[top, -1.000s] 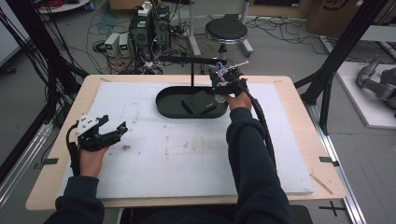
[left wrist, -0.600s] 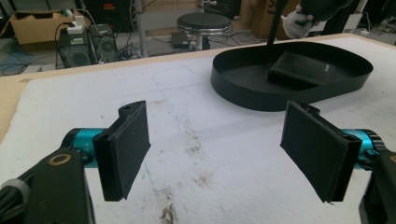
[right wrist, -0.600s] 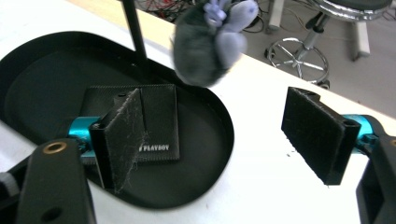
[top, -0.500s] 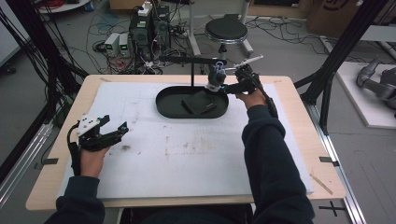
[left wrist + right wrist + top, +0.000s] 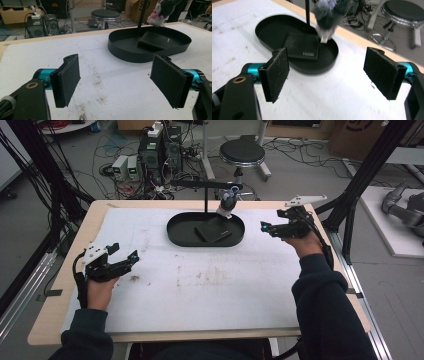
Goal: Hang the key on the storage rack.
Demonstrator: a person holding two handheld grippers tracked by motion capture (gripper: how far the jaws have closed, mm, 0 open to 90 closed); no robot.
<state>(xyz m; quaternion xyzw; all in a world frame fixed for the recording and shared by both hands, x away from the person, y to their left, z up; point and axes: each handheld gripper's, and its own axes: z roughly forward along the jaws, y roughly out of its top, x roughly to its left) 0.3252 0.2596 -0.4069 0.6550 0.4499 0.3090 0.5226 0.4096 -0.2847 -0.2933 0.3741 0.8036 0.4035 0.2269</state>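
Note:
A black oval tray (image 5: pixel 172 232) sits at the back middle of the white mat, with a black wallet (image 5: pixel 212 231) lying flat in it. A thin black stand (image 5: pixel 206 195) rises from the tray, and a small plush toy (image 5: pixel 228 201) hangs from its arm over the tray's right end. My right gripper (image 5: pixel 270 222) hovers to the right of the tray and points left at it. Its jaws have just been opening and nothing is between them. My left gripper (image 5: pixel 126 252) rests open and empty at the mat's left side. The left gripper view shows the tray (image 5: pixel 120 56) ahead.
The white mat (image 5: pixel 225 285) covers most of the wooden table. Beyond the far edge stand a black stool (image 5: pixel 242 154) and computer boxes (image 5: pixel 160 150) among cables on the floor. Black frame posts (image 5: pixel 365 175) rise beside the table's right corner.
My right gripper has pulled away from the plush toy at the tray, moving right and slightly up to the mat's right edge. The toy now hangs free. The left gripper has stayed put.

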